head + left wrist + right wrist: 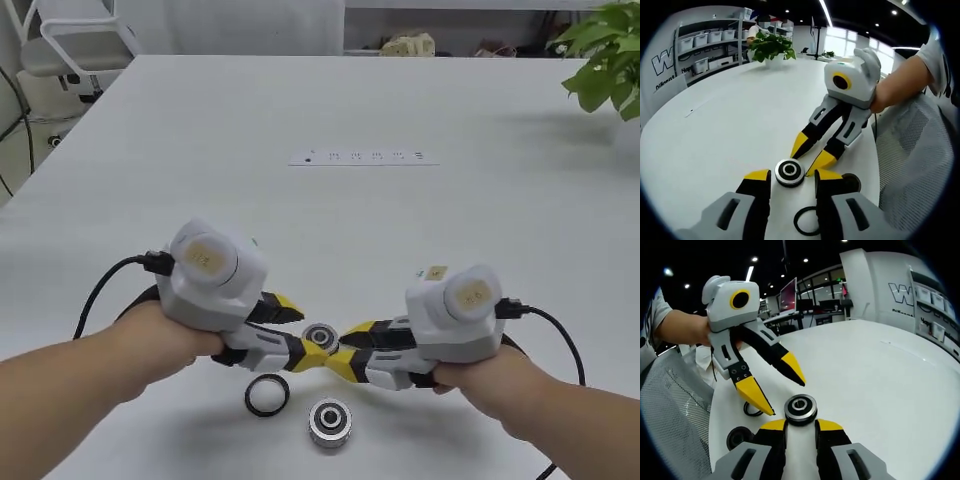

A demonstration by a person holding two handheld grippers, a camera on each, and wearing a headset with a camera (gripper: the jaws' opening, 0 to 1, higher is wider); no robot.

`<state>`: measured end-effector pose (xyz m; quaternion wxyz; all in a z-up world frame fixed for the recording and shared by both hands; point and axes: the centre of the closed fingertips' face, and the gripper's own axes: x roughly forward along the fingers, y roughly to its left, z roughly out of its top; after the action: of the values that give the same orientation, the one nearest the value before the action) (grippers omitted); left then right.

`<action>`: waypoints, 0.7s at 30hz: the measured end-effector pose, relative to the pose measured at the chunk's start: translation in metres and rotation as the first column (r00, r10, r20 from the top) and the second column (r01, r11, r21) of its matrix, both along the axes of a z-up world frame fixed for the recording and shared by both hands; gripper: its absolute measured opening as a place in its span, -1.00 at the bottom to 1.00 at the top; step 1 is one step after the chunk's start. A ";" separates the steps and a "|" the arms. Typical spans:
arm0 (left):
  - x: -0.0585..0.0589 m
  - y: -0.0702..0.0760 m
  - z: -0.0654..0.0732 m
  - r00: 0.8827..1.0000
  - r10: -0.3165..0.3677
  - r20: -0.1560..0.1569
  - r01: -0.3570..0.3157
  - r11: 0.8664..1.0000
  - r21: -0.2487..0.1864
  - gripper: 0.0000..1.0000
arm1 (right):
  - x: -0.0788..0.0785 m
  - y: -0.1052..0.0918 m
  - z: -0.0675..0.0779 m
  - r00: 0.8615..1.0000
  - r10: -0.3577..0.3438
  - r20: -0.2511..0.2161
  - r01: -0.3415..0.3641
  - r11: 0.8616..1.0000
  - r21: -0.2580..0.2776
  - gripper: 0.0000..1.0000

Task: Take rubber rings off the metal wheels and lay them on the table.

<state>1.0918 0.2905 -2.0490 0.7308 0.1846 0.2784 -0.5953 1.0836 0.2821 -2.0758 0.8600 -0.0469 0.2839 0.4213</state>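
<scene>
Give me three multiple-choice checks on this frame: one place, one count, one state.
1. Where is the loose black ring? A) on the plant B) on the table beside the lying wheel C) on a chair
2. How many metal wheels are in sight? A) one B) four C) two
3. How do the left gripper's jaws stand? A) spread apart B) shut on the ring C) shut on a cable
Key: 1B, the head view shows it flat by that wheel; 2C, one lies on the table, the other wheel sits between the gripper tips; 3A, the right gripper view shows a wide gap between them.
</scene>
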 end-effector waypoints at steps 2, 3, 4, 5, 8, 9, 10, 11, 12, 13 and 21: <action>0.001 0.000 -0.001 1.000 0.002 -0.003 -0.002 1.000 0.000 -0.40 | 0.000 0.000 0.000 1.000 0.001 0.001 -0.001 1.000 0.000 -0.63; 0.001 -0.001 -0.002 1.000 0.002 -0.005 -0.002 1.000 0.002 -0.41 | 0.000 0.000 0.000 1.000 0.001 0.002 -0.001 1.000 0.001 -0.65; 0.001 -0.001 -0.003 1.000 0.002 -0.004 -0.002 1.000 0.004 -0.42 | 0.000 0.000 0.000 1.000 0.000 0.004 0.000 1.000 0.001 -0.65; 0.002 -0.002 -0.004 1.000 0.002 -0.006 -0.002 1.000 0.005 -0.44 | 0.000 0.000 0.000 1.000 0.000 0.004 0.000 1.000 0.001 -0.66; 0.001 -0.003 -0.005 1.000 -0.001 -0.008 0.001 1.000 0.007 -0.49 | 0.001 -0.001 0.000 1.000 -0.003 0.005 0.003 1.000 0.002 -0.68; 0.000 -0.003 -0.005 1.000 -0.004 -0.008 0.004 1.000 0.007 -0.51 | 0.001 -0.001 0.000 1.000 -0.003 0.006 0.003 1.000 0.002 -0.68; 0.000 -0.004 -0.006 1.000 -0.007 -0.008 0.007 1.000 0.007 -0.53 | 0.001 -0.001 0.000 1.000 -0.003 0.007 0.003 1.000 0.003 -0.68; -0.001 -0.004 -0.006 1.000 -0.010 -0.006 0.010 1.000 0.009 -0.54 | 0.001 -0.001 0.000 1.000 -0.003 0.007 0.003 1.000 0.002 -0.68; -0.001 -0.005 -0.006 1.000 -0.012 -0.005 0.012 1.000 0.010 -0.56 | 0.001 -0.001 0.000 1.000 -0.003 0.008 0.003 1.000 0.002 -0.68; -0.001 -0.005 -0.007 1.000 -0.014 -0.004 0.014 1.000 0.013 -0.57 | 0.001 -0.001 0.000 1.000 -0.003 0.008 0.003 1.000 0.002 -0.68; -0.001 -0.005 -0.009 1.000 -0.016 0.007 0.016 1.000 0.016 -0.70 | 0.002 -0.001 -0.001 1.000 -0.001 0.015 0.001 1.000 -0.002 -0.69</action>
<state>1.0906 0.2851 -2.0577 0.7255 0.1946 0.2788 -0.5983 1.0851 0.2813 -2.0763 0.8623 -0.0507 0.2778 0.4203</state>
